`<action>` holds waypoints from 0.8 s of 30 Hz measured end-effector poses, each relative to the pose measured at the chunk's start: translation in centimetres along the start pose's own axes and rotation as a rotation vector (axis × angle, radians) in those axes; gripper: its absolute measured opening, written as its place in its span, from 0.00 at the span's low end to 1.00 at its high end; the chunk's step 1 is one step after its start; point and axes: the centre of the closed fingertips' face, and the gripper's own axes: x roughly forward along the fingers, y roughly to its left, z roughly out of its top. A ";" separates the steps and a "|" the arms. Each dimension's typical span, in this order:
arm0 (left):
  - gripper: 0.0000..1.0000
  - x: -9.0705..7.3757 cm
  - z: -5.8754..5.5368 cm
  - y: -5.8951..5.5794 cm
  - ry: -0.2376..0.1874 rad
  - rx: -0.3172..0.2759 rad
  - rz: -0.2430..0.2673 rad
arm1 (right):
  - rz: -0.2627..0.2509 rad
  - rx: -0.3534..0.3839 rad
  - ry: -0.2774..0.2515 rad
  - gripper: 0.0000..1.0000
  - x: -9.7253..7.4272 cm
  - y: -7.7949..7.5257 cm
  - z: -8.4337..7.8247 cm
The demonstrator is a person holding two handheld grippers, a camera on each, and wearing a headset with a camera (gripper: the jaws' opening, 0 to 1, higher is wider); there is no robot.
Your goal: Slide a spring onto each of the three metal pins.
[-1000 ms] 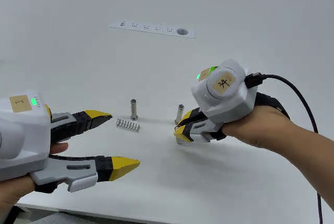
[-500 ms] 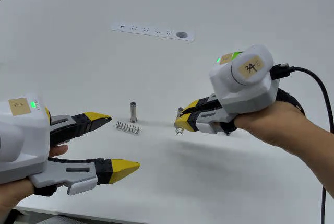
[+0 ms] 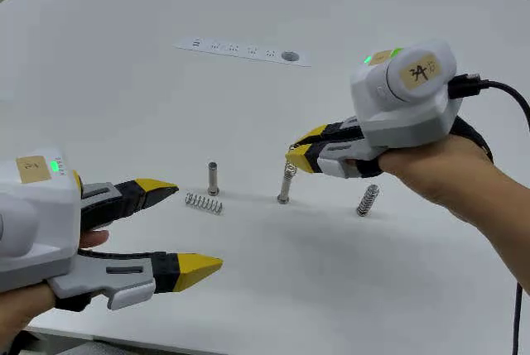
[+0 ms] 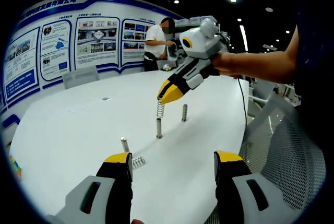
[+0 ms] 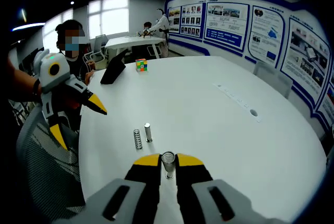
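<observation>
Since half a second earlier the right gripper point(image 3: 302, 155) had risen from just above the white table point(image 3: 124, 90), carrying its small coiled steel spring point(image 3: 289, 170) up with it, while the left gripper point(image 3: 187, 226) had kept its place. The right gripper's yellow-tipped jaws were nearly closed, pinching the upper end of that spring. The coil hung below the tips with its lower end at the top of the middle pin point(image 3: 284, 192); whether it had gone over the pin could not be told. In the right gripper view the same spring showed end-on as a ring between the jaw tips.

Three short upright grey metal pins stood in a row, and there were three springs. One pin, the sleeved pin point(image 3: 367, 199), stood behind the right jaw tips, beneath that gripper's body, with a spring already around it. The bare pin point(image 3: 213, 178) stood ahead of the left gripper's jaws, with nothing on it. The loose spring point(image 3: 204, 200) lay flat on the table just beside that pin's foot, nearer the left jaw tips.

The left gripper's jaws stood wide apart and held nothing. A white power strip point(image 3: 243, 49) lay well beyond both grippers.
</observation>
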 end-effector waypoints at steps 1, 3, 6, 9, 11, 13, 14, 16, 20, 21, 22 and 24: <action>0.65 0.0 0.0 0.0 0.000 -0.001 0.001 | -0.001 0.003 0.004 0.12 0.2 -0.1 -0.1; 0.65 -0.1 -0.1 0.1 0.003 -0.002 0.002 | -0.002 0.010 0.007 0.12 0.5 -0.3 -0.3; 0.65 -0.1 -0.2 0.2 0.004 -0.004 0.004 | 0.003 0.020 0.012 0.12 0.8 -0.3 -0.5; 0.65 -0.1 -0.3 0.2 0.005 -0.005 0.006 | 0.009 0.022 0.021 0.12 1.0 -0.2 -0.7; 0.65 0.0 -0.3 0.3 0.004 -0.005 0.006 | 0.012 0.027 0.028 0.12 1.1 -0.2 -0.9; 0.65 0.0 -0.3 0.2 0.005 -0.006 0.005 | 0.014 0.029 0.030 0.12 1.3 -0.2 -1.1; 0.65 0.0 -0.3 0.2 0.005 -0.006 0.004 | 0.015 0.032 0.032 0.12 1.5 -0.2 -1.2; 0.65 0.1 -0.3 0.2 0.006 -0.006 0.004 | 0.017 0.036 0.037 0.12 1.7 -0.2 -1.5; 0.65 0.1 -0.3 0.2 0.006 -0.007 0.004 | 0.019 0.047 0.048 0.12 2.2 -0.3 -2.2; 0.65 0.1 -0.3 0.2 0.007 -0.007 0.004 | 0.020 0.052 0.053 0.12 2.3 -0.3 -2.4; 0.65 0.1 -0.3 0.2 0.007 -0.007 0.004 | 0.021 0.054 0.055 0.12 2.4 -0.3 -2.6; 0.65 0.0 -0.3 0.2 0.006 -0.007 0.006 | 0.022 0.059 0.060 0.12 2.7 -0.3 -2.9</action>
